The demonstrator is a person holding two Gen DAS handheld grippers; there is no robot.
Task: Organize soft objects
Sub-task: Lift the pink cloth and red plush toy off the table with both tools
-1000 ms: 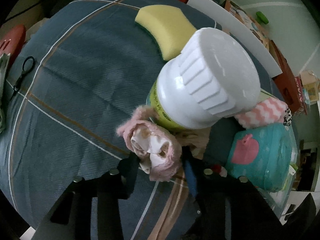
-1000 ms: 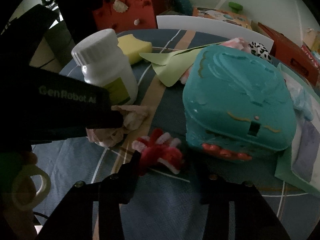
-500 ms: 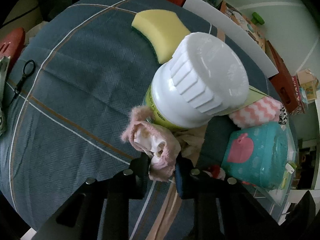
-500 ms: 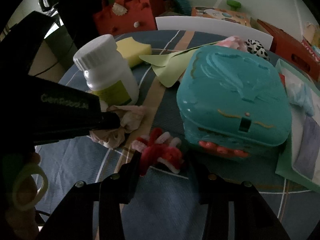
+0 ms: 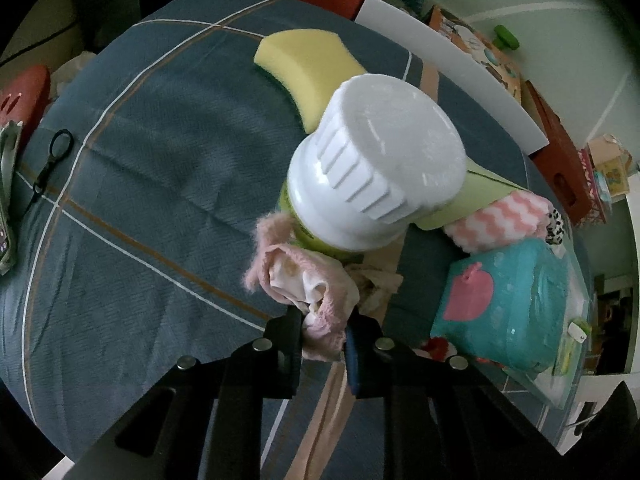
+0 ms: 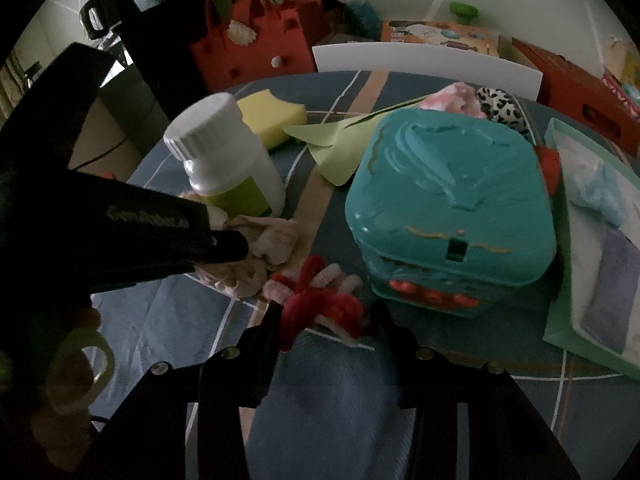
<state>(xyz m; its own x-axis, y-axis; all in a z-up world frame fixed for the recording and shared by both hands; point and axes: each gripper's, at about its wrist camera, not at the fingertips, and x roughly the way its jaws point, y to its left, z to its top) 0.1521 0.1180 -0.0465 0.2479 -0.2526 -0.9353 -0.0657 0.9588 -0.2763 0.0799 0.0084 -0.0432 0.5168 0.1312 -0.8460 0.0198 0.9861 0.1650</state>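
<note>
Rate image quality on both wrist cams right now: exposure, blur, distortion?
Left wrist: dim overall, strong fisheye bending, the white bottle cap brightest and close to blown out, the pink fuzzy cloth in the left gripper sharp. Right wrist: darker, the left gripper's body a near-black mass filling the left side, the red and white pipe cleaners readable, the teal box slightly soft.

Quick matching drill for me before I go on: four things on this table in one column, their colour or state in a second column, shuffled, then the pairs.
1. sponge
2. bottle cap
3. pink fuzzy cloth
4. toy case

A. teal, lid shut
B. pinched by the left gripper
C. white, ribbed
D. yellow, lying flat

Pairs: 1-D, 2-C, 3-B, 4-A
</note>
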